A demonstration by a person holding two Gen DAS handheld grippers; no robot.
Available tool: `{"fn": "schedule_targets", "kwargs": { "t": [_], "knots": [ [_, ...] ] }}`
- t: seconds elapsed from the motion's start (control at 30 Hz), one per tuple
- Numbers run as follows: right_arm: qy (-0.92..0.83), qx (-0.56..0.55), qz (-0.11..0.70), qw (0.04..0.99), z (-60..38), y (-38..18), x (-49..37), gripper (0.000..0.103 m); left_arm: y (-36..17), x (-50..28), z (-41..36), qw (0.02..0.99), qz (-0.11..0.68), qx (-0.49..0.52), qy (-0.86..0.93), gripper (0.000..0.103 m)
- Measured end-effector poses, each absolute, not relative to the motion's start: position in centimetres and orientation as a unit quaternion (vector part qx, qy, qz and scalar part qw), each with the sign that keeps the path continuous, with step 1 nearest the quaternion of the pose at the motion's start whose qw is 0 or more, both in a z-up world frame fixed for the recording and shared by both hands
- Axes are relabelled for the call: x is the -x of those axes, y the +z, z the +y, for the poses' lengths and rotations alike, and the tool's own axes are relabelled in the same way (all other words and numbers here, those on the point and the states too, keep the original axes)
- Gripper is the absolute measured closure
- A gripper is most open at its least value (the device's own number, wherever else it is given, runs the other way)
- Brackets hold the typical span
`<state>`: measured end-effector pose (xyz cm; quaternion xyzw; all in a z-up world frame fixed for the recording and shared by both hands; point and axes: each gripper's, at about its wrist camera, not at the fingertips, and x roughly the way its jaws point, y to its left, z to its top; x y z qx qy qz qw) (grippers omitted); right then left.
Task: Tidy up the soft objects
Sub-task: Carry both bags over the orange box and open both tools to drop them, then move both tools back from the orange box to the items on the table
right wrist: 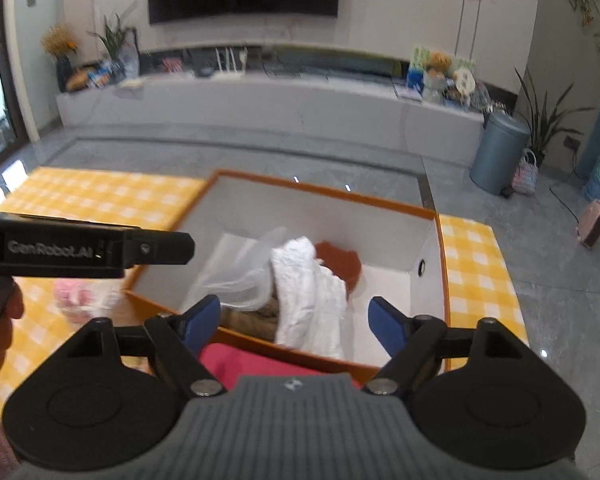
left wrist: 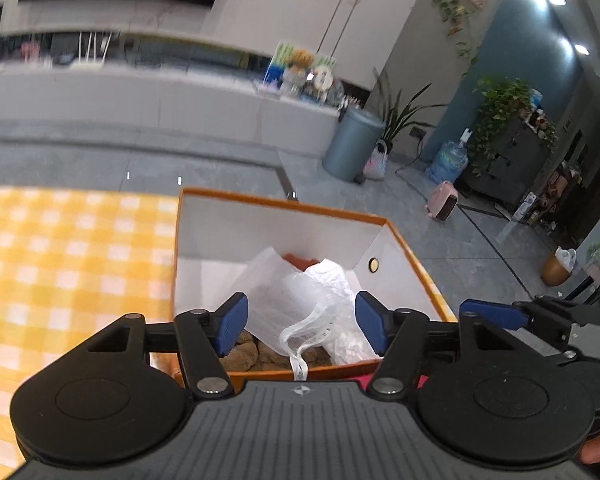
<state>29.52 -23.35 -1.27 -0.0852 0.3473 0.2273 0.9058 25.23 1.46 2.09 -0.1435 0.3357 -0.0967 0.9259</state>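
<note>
So both grippers hang over the orange box (right wrist: 440, 240) with the white inside, which sits on the yellow checked tablecloth (left wrist: 60, 248); the left gripper (left wrist: 302, 322) has its blue pads spread wide with nothing pinched, and the right gripper (right wrist: 296, 322) is just as wide and empty. Inside the box, a white crinkly wrap (right wrist: 312, 292) lies in the middle, a clear plastic bag (right wrist: 236, 280) at its 9 o'clock, a rust-red cloth (right wrist: 340, 262) at its 1 o'clock and a brown fuzzy thing (left wrist: 242, 354) under it. Outside, a red cloth (right wrist: 236, 364) touches the near wall and a pink plush (right wrist: 74, 294) sits off at the box's 9 o'clock
</note>
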Motion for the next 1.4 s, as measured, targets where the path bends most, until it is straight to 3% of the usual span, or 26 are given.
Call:
{"fn": "schedule_targets", "kwargs": {
  "t": [0.1, 0.57, 0.73, 1.2, 1.4],
  "knots": [
    [0.226, 0.067, 0.314, 0.920, -24.1, -0.4, -26.6, 0.012, 3.3, -22.8, 1.2, 0.940, 0.301, 0.122, -0.099, 0.031],
    [0.130, 0.014, 0.229, 0.965, -24.8, -3.8, -14.3, 0.012, 2.6, -11.6, 0.9, 0.970, 0.229, 0.031, -0.075, 0.031],
    [0.127, -0.010, 0.257, 0.958, -24.5, -6.3, -12.1, 0.012, 0.7, -9.1, 1.6, 0.973, 0.224, 0.024, -0.055, 0.031],
    [0.209, 0.004, 0.319, 0.924, -20.8, -10.4, -9.5, 0.013, -4.9, -5.3, 5.3, 0.947, 0.312, 0.062, -0.045, 0.035],
    [0.216, 0.006, 0.336, 0.917, -20.3, -11.1, -9.8, 0.021, -6.1, -5.1, 6.5, 0.940, 0.325, 0.090, -0.046, 0.036]
  ]
}}
